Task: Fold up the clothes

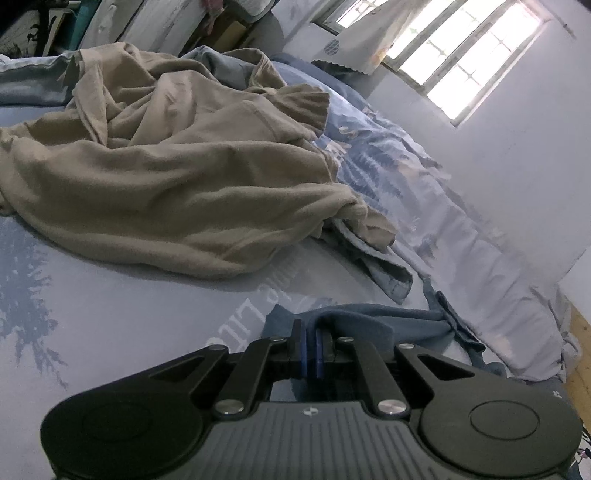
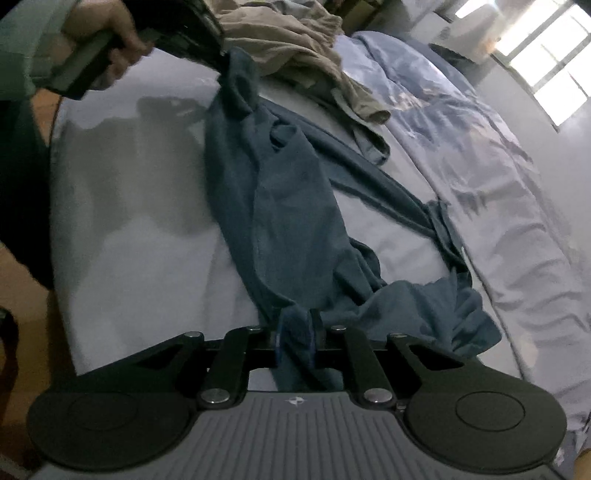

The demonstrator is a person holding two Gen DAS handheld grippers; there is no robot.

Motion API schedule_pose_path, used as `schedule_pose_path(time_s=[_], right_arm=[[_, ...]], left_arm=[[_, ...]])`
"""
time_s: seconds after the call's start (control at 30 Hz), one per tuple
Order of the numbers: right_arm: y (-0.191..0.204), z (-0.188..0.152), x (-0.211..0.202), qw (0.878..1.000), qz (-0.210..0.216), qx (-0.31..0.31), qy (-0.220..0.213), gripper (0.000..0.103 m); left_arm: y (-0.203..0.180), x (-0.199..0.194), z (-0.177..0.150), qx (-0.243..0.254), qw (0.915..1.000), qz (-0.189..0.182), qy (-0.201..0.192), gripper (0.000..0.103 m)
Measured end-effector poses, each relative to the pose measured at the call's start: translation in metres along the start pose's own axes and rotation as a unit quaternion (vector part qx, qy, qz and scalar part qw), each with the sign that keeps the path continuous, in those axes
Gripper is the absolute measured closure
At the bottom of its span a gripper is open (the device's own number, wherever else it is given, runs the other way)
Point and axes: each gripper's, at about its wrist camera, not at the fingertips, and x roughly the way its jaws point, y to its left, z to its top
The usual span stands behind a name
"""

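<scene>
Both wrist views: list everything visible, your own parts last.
blue garment: one, dark blue, stretched across the bed between both tongs
beige garment: one, tan, crumpled further back
duvet: one, pale blue tree print, bunched by the wall
bed sheet: one, pale blue, under all
window: one, barred, bright
left tongs: shut on blue garment
right tongs: blue garment between the fingers
hand: one, holding the left tongs

Partial "Life" on bedsheet (image 1: pixel 258 306)
</scene>
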Motion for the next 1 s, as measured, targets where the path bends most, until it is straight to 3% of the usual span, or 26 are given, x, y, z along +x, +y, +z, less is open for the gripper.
schedule_pose_path(time_s=[0.03, 0.07, 0.17, 0.27, 0.4, 0.5, 0.6, 0.8, 0.9, 1.0], right_arm=[[-0.002, 0.002, -0.004, 1.0, 0.001, 0.003, -0.002, 0.071], [-0.008, 0.004, -0.008, 1.0, 0.003, 0.018, -0.007, 0.067], [-0.031, 0.009, -0.015, 0.995, -0.012, 0.094, -0.02, 0.067], [-0.055, 0.011, -0.004, 0.981, -0.035, 0.188, -0.014, 0.067], [-0.064, 0.007, 0.021, 0.967, -0.032, 0.254, -0.002, 0.067], [-0.065, 0.002, 0.041, 0.96, -0.032, 0.277, 0.017, 0.077], [-0.067, -0.007, 0.05, 0.951, -0.031, 0.307, 0.025, 0.097], [-0.068, -0.024, 0.014, 0.935, -0.073, 0.348, 0.007, 0.1], [-0.065, -0.037, -0.003, 0.929, -0.083, 0.36, 0.025, 0.1], [-0.054, -0.04, -0.009, 0.941, -0.065, 0.33, 0.041, 0.1]], left_arm=[[0.0, 0.0, 0.0, 0.001, 1.0, 0.0, 0.0, 0.1], [-0.001, 0.0, -0.001, 0.002, 1.0, -0.001, 0.0, 0.1], [-0.003, 0.0, -0.001, 0.003, 1.0, -0.003, 0.001, 0.1], [-0.004, 0.0, -0.001, 0.004, 1.0, -0.006, 0.001, 0.1], [-0.004, 0.0, -0.001, 0.003, 1.0, -0.005, 0.0, 0.1], [-0.004, 0.0, 0.0, 0.004, 1.0, -0.005, -0.001, 0.1], [-0.003, 0.0, 0.0, 0.002, 1.0, -0.006, -0.001, 0.1], [-0.003, -0.002, 0.0, 0.0, 1.0, -0.005, -0.003, 0.1], [-0.003, -0.002, 0.001, -0.003, 1.0, -0.005, -0.003, 0.1], [-0.004, -0.003, 0.0, -0.002, 1.0, -0.008, -0.001, 0.1]])
